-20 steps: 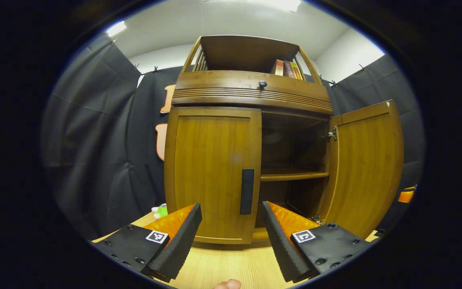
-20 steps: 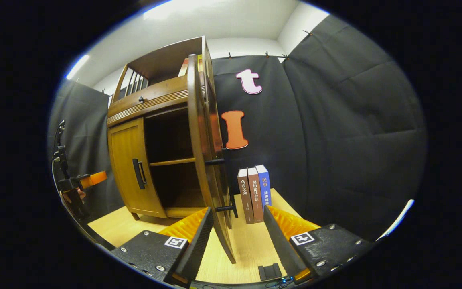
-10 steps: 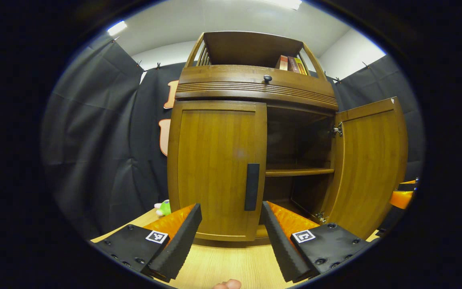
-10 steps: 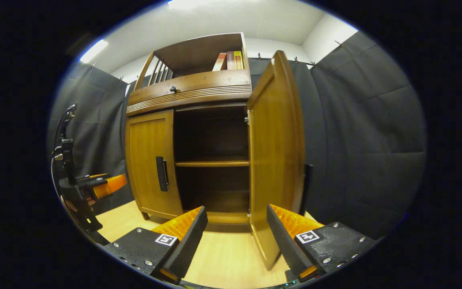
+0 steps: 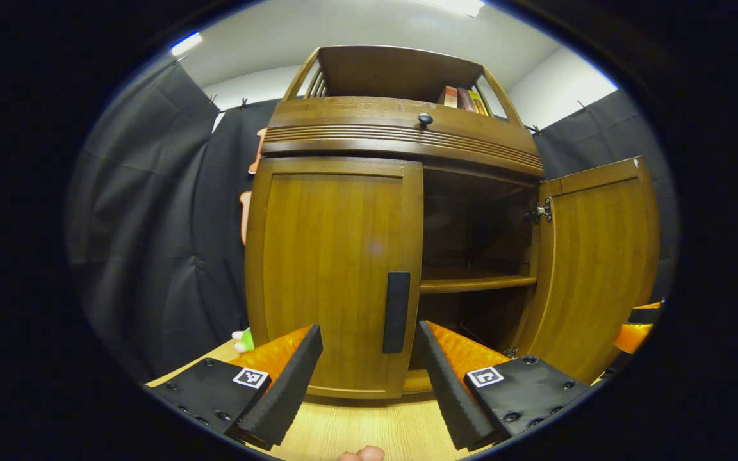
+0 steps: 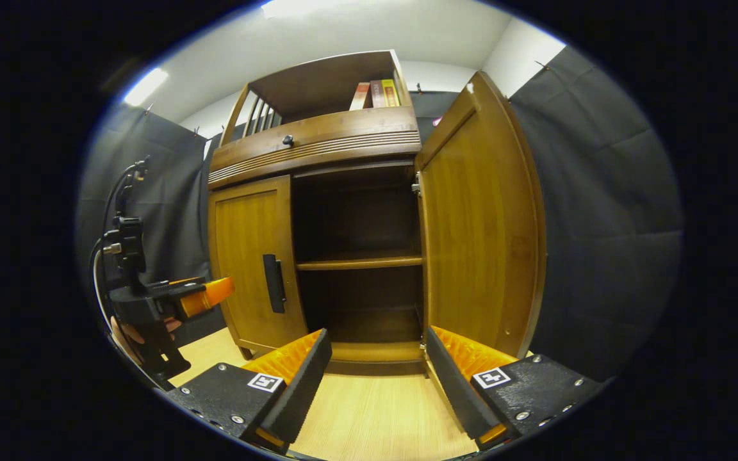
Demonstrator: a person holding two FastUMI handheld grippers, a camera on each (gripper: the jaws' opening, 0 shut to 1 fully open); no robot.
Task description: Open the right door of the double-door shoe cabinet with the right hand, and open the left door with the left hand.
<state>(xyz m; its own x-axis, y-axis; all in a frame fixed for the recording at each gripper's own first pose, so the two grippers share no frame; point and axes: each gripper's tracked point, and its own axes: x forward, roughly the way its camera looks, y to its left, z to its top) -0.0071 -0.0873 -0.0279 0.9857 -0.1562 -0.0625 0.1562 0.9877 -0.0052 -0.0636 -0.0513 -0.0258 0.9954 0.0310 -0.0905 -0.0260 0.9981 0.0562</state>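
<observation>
The wooden shoe cabinet (image 5: 401, 131) stands on a light wood table. Its left door (image 5: 330, 269) is closed, with a black vertical handle (image 5: 396, 312) at its inner edge. The right door (image 5: 599, 269) stands swung wide open, baring a dark inside with one shelf (image 5: 478, 282). My left gripper (image 5: 369, 371) is open, a short way in front of the handle, touching nothing. In the right gripper view the right gripper (image 6: 378, 378) is open and empty before the open compartment, with the right door (image 6: 481, 230) just right of it and the left gripper (image 6: 202, 301) at the left.
Books (image 5: 462, 99) stand in the cabinet's open top, above a drawer with a round knob (image 5: 425, 118). A small green toy (image 5: 244, 339) lies by the cabinet's left foot. The light wood table (image 6: 375, 416) runs toward me. Black cloth walls close the booth.
The right gripper has let the right door go and turned left to face the open compartment. The left gripper has drawn closer to the left door's handle.
</observation>
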